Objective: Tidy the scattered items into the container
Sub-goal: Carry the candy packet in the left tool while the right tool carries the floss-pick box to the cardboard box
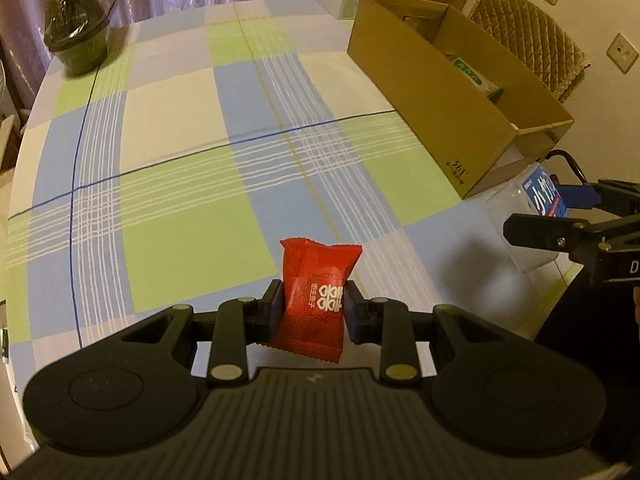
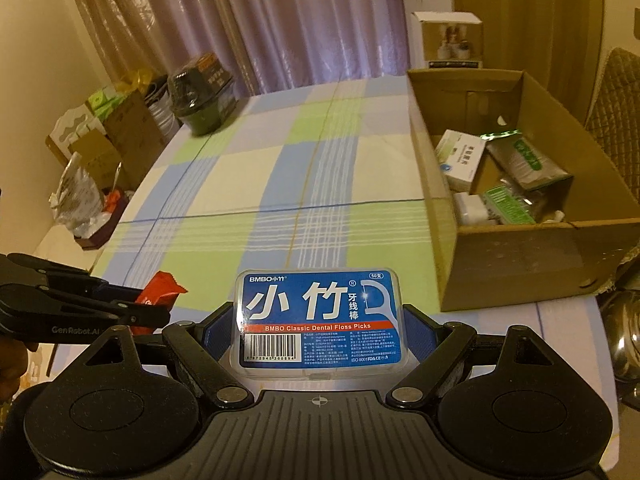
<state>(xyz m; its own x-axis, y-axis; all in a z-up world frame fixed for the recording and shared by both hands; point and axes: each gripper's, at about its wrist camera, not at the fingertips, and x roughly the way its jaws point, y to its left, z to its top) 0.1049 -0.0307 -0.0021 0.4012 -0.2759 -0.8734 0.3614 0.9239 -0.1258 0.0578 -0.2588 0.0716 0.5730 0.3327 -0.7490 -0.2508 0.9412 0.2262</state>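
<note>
Above the table's near edge, the left gripper pinches a red snack packet and the right gripper clamps a floss-pick case. The slick packet could slip before the cardboard box at the far right corner, or either load could clip its wall.

The cardboard box sits at the table's right side, the lidded bowl far left.

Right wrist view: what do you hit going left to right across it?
Left gripper holding the red snack packet → dental floss picks box in the right gripper → cardboard box with items already inside.
</note>
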